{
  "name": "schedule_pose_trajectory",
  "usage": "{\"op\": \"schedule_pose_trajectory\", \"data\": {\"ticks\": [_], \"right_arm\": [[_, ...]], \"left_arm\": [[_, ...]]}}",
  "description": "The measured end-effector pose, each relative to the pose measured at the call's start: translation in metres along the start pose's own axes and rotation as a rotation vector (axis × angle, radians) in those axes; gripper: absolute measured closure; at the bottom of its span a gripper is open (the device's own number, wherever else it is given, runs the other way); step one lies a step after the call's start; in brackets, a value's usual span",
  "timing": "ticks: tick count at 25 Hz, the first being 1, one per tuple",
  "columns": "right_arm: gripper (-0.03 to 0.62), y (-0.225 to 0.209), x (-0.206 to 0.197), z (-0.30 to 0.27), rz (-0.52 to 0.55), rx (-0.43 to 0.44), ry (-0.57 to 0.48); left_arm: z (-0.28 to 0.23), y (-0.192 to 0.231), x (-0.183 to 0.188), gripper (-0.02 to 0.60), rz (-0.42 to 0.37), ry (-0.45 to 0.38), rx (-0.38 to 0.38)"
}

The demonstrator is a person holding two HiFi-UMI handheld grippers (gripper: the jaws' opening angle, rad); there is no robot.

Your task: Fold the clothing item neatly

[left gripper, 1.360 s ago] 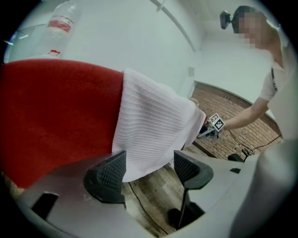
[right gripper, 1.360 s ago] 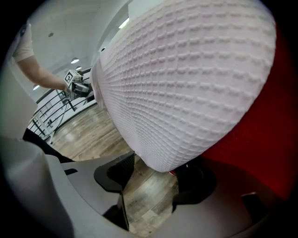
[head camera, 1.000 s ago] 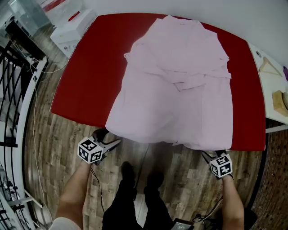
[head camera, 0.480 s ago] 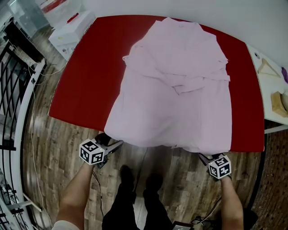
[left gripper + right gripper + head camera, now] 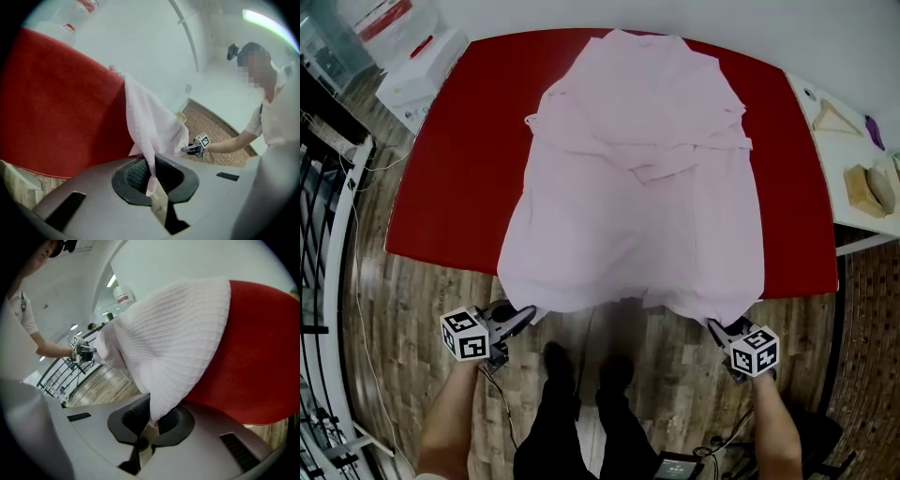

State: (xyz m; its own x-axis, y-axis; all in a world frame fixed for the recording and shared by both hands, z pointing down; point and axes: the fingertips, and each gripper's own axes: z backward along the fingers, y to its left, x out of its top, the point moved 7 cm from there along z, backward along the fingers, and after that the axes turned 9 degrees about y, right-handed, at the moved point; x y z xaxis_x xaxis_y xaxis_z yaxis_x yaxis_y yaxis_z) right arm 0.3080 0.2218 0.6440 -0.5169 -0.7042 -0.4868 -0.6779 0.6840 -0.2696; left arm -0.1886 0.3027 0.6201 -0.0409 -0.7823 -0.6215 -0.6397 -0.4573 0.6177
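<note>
Closing just now, my left gripper [image 5: 521,315] and right gripper [image 5: 718,327] clamp the robe [image 5: 637,206] hem between their jaws; folding can start.

Pink robe [image 5: 633,202], flat (hem corners pinched)

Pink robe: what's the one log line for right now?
pink robe: spread on red table | left tongs: just closed on hem corner | right tongs: just closed on hem corner
</note>
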Motion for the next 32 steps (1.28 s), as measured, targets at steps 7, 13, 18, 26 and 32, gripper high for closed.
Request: {"op": "schedule_pose_trajectory", "data": {"ticks": [7, 13, 18, 26, 32], "right_arm": [[0.576, 0.026, 0.005, 0.041, -0.034, 0.082, -0.069], [0.576, 0.043, 0.015, 0.063, -0.088, 0.156, -0.105], [0.576, 0.064, 0.04, 0.08, -0.088, 0.228, -0.143], [0.576, 0.081, 0.092, 0.129, -0.159, 0.393, -0.295], [0.576, 0.074, 0.133, 0.161, -0.238, 0.497, -0.415]], "left_arm": [[0.032, -0.04, 0.017, 0.569, 0.051, -0.085, -0.141], [0.044, -0.067, 0.033, 0.569, 0.111, -0.153, -0.194], [0.038, -0.096, 0.06, 0.569, 0.127, -0.164, -0.257], [0.058, -0.128, 0.112, 0.569, 0.208, -0.315, -0.323], [0.079, -0.137, 0.151, 0.569, 0.25, -0.427, -0.323]]}}
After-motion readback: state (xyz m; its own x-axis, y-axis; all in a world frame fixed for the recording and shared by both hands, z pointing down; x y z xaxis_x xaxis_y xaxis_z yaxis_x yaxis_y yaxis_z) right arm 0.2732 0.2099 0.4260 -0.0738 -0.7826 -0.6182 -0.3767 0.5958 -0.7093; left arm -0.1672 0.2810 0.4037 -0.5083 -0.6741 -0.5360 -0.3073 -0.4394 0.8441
